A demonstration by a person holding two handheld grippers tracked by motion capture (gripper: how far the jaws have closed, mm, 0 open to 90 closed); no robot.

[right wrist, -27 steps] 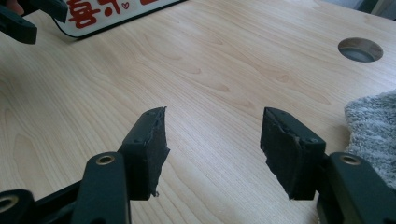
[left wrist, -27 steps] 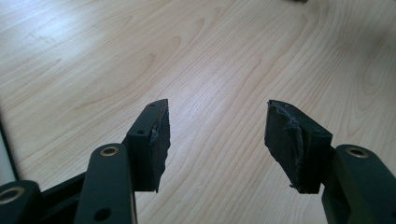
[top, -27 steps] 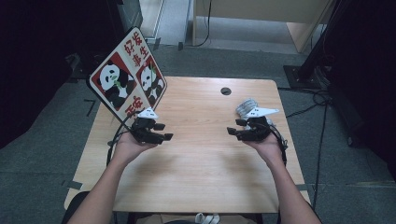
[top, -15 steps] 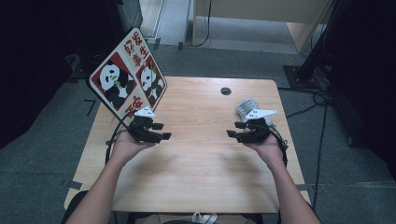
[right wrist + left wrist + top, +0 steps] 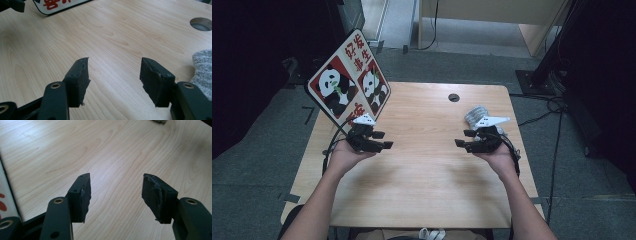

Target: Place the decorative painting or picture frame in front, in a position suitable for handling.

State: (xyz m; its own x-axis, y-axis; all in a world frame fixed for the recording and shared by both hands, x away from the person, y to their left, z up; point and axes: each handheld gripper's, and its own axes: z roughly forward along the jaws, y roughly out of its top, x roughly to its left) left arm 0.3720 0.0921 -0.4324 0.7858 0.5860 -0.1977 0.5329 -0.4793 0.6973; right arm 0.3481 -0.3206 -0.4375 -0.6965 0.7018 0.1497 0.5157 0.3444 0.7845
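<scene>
A: What is seen in the high view?

B: A light wooden table [image 5: 422, 185] is seen from above. Two forearms come in from the near edge. The left gripper [image 5: 382, 140] is held above the left part of the table and the right gripper [image 5: 463, 138] above the right part, well apart, both pointed toward the middle. The jaws of each are spread, and nothing is held between them. A grey rolled cloth [image 5: 474, 114] lies on the table just beyond the right gripper, on its far side. A panda sign [image 5: 348, 84] with red characters is propped at the far left corner, tilted, just beyond the left gripper. A round cable hole [image 5: 454, 97] is set near the far edge.

A: And the left gripper view?

B: Two black jaws are seen rising from the bottom, spread wide over bare wood, with worn pads [image 5: 85, 195] facing each other. Nothing is pinched. The sign's white edge is seen at the far left.

A: And the right gripper view?

B: The jaws are again spread wide, with rough pads [image 5: 84, 77] and only wood between them. The grey cloth [image 5: 203, 67] is seen at the right, just beside the right jaw; whether it is touched cannot be told. The sign's lower edge [image 5: 62, 4] is seen at the far left, and the hole [image 5: 201, 23] at the far right.
</scene>
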